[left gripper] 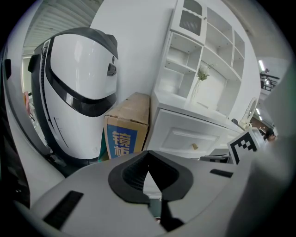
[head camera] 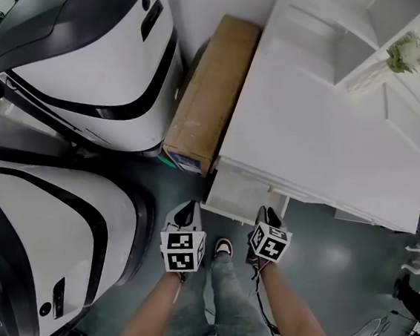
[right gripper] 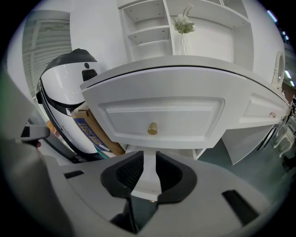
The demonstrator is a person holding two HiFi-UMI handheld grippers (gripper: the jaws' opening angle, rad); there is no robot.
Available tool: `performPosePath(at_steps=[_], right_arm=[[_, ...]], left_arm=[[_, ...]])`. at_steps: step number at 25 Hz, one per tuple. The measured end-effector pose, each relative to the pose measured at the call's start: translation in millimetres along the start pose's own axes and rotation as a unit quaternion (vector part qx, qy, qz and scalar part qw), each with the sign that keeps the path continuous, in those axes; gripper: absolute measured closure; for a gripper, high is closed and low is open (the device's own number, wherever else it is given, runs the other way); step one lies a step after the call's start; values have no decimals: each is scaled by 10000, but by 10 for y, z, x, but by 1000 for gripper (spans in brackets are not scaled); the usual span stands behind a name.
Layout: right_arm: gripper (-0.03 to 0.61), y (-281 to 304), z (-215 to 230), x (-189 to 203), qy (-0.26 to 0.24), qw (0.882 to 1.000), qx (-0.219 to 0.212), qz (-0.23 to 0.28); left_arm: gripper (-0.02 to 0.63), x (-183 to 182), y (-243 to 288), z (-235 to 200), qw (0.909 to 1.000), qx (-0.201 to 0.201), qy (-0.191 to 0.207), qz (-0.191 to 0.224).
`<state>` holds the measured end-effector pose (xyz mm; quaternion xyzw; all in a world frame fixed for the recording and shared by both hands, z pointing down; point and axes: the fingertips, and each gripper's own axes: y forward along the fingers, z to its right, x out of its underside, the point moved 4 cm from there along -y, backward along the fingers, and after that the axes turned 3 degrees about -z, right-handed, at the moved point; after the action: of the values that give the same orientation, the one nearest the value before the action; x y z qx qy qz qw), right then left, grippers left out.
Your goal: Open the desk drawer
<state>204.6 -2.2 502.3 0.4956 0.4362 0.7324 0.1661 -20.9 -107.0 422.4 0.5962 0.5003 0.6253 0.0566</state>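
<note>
Drawer (head camera: 244,190) of the white desk (head camera: 318,130) is sitting at the head view's centre, just above both grippers. Its gold knob (right gripper: 152,128) is showing just above the right gripper (right gripper: 149,159), whose jaws are standing narrowly apart, gripping nothing. The left gripper (left gripper: 148,153) is hovering at the drawer's lower left, jaw tips touching, empty, facing a cardboard box (left gripper: 127,132).

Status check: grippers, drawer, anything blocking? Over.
Left gripper fingers together, empty; right gripper fingers apart, empty. Drawer untouched, gold knob ahead of right gripper. Cardboard box beside desk, not blocking.
</note>
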Motion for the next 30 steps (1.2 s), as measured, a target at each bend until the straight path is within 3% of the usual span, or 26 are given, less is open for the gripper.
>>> performPosePath(at_steps=[6,30], right_arm=[[483,77,76,-162,230,9997,90,17],[480,364,38,-526,185,9996,192,24]], left_arm=[[601,-124,23,34,10000,-19,-79,57],[601,-266,-88,90,9996,-123,-168,169]])
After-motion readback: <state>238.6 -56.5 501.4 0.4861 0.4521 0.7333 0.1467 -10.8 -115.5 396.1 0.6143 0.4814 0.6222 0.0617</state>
